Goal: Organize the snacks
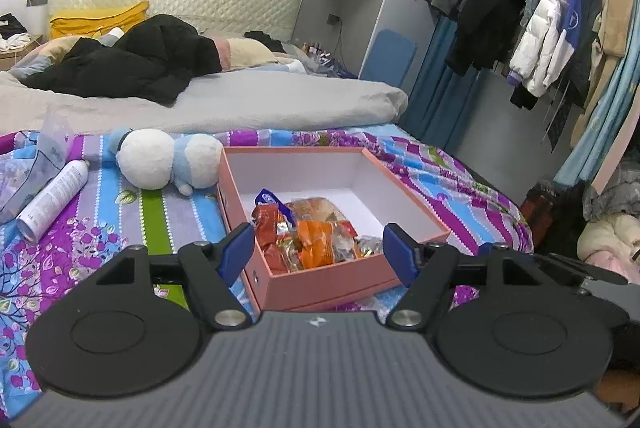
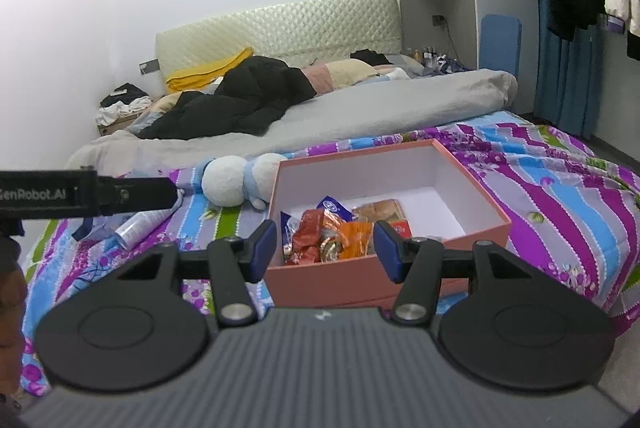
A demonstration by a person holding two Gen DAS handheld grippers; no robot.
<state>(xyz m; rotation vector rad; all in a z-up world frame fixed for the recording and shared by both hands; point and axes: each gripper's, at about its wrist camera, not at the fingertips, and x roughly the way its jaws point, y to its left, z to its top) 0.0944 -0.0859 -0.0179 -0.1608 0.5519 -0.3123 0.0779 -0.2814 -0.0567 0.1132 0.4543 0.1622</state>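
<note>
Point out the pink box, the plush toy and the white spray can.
pink box (image 1: 320,284): left wrist view, near outer wall.
plush toy (image 1: 150,158): left wrist view, round white head.
white spray can (image 1: 56,198): left wrist view, middle of its body.

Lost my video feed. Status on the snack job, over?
Left tool open, empty. Right tool open, empty. Snacks piled in pink box. Plush toy beside box, not blocking.

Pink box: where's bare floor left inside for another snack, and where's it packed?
Inside the pink box, the white floor is bare along the far wall and the right side. The snack packets crowd the near-left corner. Outside, the plush toy sits close against its left far corner.
</note>
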